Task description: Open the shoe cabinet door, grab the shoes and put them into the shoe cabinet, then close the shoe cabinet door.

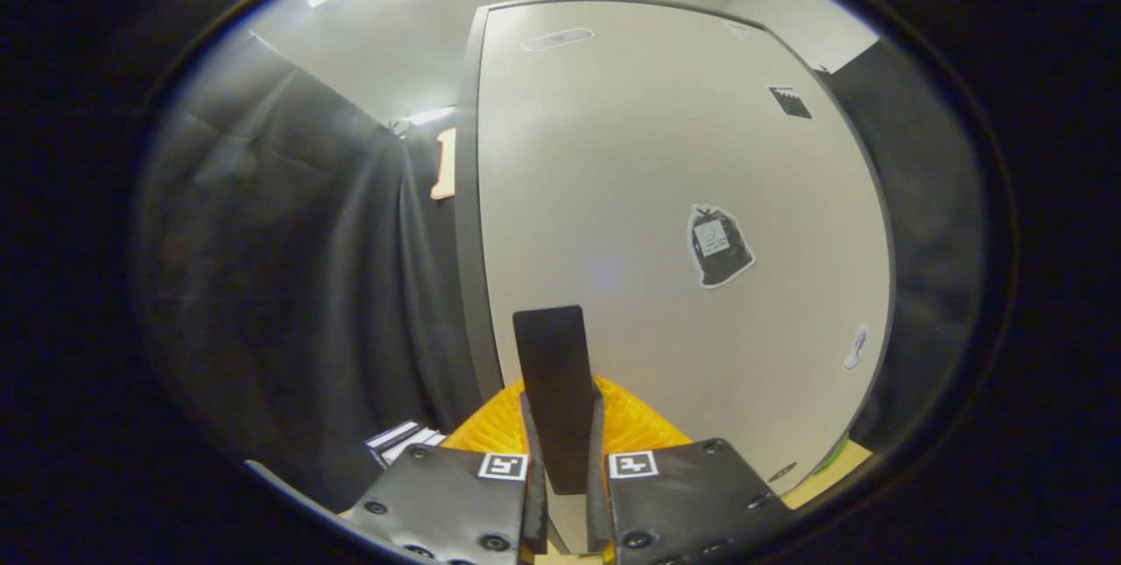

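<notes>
The white shoe cabinet door [648, 180] stands close in front of me, with a dark edge [467, 197] running down its left side. A flat black handle [552, 346] sticks out from the door towards me. My gripper [561, 412] is shut on this handle, one finger [531, 460] pressing on each side of it. I cannot tell whether the door sits flush or ajar. No shoes are in sight.
Several stickers mark the door, the largest a black bag shape [720, 245]. Black cloth [289, 267] hangs to the left of the cabinet. A small striped object [403, 438] lies low on the left. A strip of light wooden surface [823, 482] lies below the door's right corner.
</notes>
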Demonstrator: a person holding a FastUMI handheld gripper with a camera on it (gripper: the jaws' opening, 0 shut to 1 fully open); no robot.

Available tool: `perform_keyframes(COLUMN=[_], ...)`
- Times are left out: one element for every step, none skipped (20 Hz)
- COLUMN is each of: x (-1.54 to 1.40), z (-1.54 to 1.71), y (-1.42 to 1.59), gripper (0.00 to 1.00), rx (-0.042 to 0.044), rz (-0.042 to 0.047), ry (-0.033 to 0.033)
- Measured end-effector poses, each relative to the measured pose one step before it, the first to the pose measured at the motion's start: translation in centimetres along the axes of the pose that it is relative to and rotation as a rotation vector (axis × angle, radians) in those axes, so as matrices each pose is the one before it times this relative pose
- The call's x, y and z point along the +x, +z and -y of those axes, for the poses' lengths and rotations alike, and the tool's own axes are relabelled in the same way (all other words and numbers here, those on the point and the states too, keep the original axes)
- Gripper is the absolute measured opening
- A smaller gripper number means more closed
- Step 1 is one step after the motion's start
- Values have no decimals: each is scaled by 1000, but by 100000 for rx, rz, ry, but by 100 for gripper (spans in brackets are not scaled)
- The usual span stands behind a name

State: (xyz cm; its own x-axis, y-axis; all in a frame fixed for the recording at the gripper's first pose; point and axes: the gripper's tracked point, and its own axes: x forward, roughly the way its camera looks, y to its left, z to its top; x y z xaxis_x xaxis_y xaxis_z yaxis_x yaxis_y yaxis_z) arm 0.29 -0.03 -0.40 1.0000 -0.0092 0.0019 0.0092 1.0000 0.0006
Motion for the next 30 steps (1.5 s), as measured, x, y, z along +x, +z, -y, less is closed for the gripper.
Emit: perform_keyframes(x=[-254, -318, -341, -326, -362, -442, -548, -543, -579, -508, -562, -600, -680, -658, -684, -654, -700, -626, -671, -479, -430, -437, -358, -560, -942, -904, -913, -1006, -1071, -854], z=[-25, 38, 100, 54, 10, 126, 70, 65, 55, 158, 119, 182, 164, 182, 194, 216, 232, 239, 285, 455, 393, 469, 506, 534, 316, 367, 389, 574, 741, 653], y=[-15, 93, 38, 48, 15, 43, 28, 48, 14, 116, 88, 126, 39, 94, 101, 170, 64, 99, 34, 201, 186, 218, 132, 190, 65, 254, 131, 141, 95, 150], gripper=[19, 19, 19, 19, 19, 19, 19, 19, 19, 19, 19, 19, 19, 19, 19, 19, 19, 19, 19, 19, 19, 19, 19, 19, 19, 19, 19, 19, 19, 18], rx=[417, -199, -320, -92, 60, 176, 223, 182, -28, -114, -145, 205, 497, 480, 105, -163, -63, 65, 77, -44, -132, -115, -58, -100, -213, -266, -263, -166, -116, 20], rz=[-212, 4, 56, 120, 84, 98, 92, 9, -106, -80, -137, -91, -138, -61, -16, -223, -317, -315, -302, -350, -279, -202, -187, -91, 174, 329, 250, 281, 91, 189], ry=[458, 212, 144, 158, 124, 97, 219, 422, 619, 684, 711, 750, 887, 921, 928, 948, 1028, 1087, 1071, 896, 733, 648, 596, 382, 111, -195, -423, -571, -613, -776])
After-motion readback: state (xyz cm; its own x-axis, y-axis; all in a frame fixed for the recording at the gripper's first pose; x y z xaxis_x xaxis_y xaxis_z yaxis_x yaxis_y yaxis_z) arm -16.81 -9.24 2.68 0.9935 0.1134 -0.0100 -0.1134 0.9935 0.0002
